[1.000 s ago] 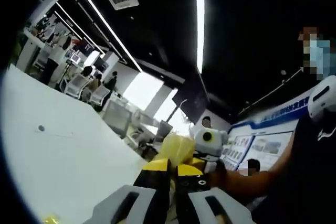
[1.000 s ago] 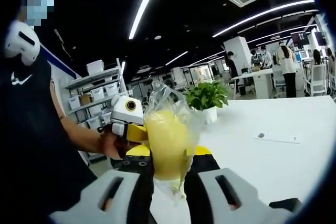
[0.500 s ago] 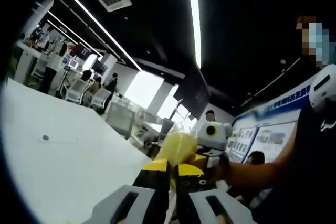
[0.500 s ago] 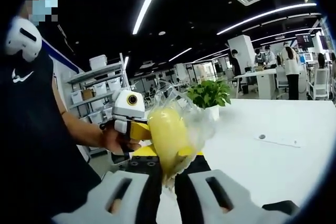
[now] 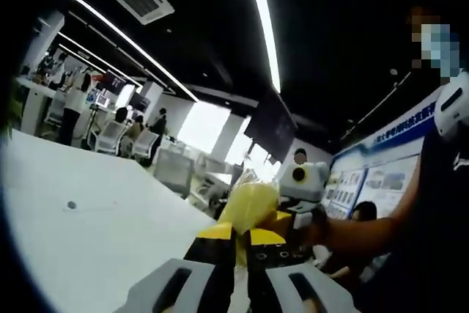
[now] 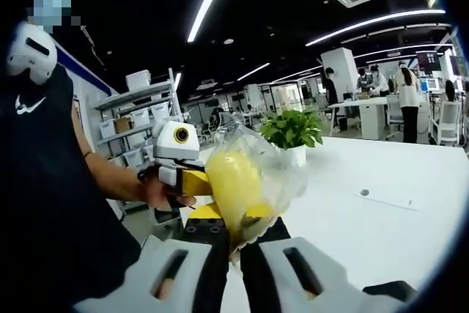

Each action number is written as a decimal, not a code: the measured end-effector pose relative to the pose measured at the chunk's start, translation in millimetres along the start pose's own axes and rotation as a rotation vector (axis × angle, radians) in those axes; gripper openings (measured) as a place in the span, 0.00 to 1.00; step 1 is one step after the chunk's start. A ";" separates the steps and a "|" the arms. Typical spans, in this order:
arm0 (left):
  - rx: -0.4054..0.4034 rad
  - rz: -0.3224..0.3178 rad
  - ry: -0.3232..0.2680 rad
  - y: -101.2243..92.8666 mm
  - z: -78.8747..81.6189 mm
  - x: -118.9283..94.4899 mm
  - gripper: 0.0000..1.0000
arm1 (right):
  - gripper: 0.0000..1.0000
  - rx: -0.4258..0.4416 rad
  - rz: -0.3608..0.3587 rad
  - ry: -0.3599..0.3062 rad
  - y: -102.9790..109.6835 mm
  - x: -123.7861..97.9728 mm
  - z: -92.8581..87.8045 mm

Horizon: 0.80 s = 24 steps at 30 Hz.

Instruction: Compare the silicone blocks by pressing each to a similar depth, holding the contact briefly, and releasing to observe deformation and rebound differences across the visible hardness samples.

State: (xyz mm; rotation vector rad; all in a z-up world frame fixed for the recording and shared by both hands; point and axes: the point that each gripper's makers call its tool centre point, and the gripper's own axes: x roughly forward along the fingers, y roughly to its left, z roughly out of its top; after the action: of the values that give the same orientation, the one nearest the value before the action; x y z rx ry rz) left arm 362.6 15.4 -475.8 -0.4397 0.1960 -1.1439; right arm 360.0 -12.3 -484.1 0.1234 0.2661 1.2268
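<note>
A yellow silicone block sits inside a crumpled clear plastic bag, held in the air above the white table. My right gripper is shut on the bag's lower edge, just under the block. From the left comes my left gripper, held by a hand and touching the block's far side. In the left gripper view the same yellow block bulges just beyond my left gripper, whose jaws are pinched together on the bag. My right gripper meets the block from the right.
The white table stretches out to the right, with a potted plant and a flat label on it. A person in a dark shirt stands close on the left. Shelves with bins stand behind.
My right jaws have narrowed from around the block's body to a pinch on the bag below it. The block now leans over the jaws. Both views have drifted slightly.
</note>
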 end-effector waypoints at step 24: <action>0.008 -0.003 0.018 -5.8 -0.9 1.9 0.03 | 0.00 -0.013 0.013 -0.017 4.7 -5.2 -0.5</action>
State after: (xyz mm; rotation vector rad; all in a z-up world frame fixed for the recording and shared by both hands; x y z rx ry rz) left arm 358.2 11.4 -474.0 -0.4231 0.2065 -1.1513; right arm 353.9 -15.6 -482.7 0.1244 0.2422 1.2401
